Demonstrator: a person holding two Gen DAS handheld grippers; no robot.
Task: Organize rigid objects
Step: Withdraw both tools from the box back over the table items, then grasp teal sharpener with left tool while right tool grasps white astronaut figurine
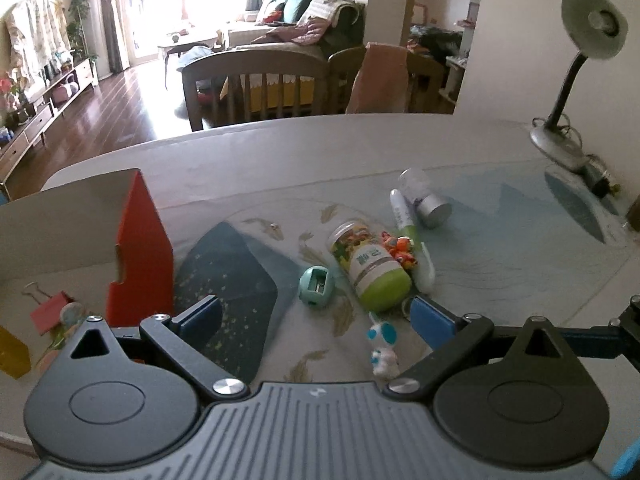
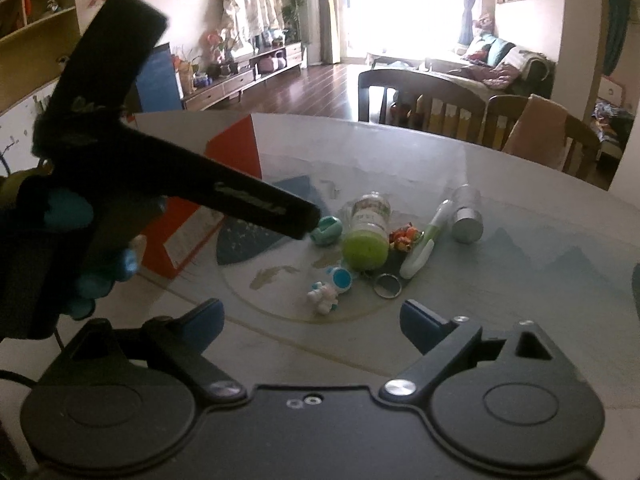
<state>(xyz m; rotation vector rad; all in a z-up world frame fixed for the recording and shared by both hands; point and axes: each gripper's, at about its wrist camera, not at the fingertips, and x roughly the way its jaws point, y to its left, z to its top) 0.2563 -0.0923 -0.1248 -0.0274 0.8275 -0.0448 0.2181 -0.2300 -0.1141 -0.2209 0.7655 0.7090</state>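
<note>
**Loose items on desk, box at left partly filled**

Going L to R. The red box is stood at the left of the desk, flap up; inside are seen a red binder clip, a yellow piece and a few small bits that can't be told apart. No other container is seen.

Beside the box, the teal sharpener: small, hard, light; to be pinched across its flat sides. Next, the green-capped bottle, lying on its side: smooth, round, prob. light plastic, likely to roll or slip, so best taken across the body, not the cap. Below it, the astronaut figure: stiff, uneven shape, limbs judged fragile; the torso is the safer hold. Then the orange trinket, white-green pen and silver-capped tube, the tube judged slippery. A key ring lies flat, hard to lift.

Left gripper fingers are spread wide, nothing between them. Right gripper fingers are likewise released, empty.
</note>
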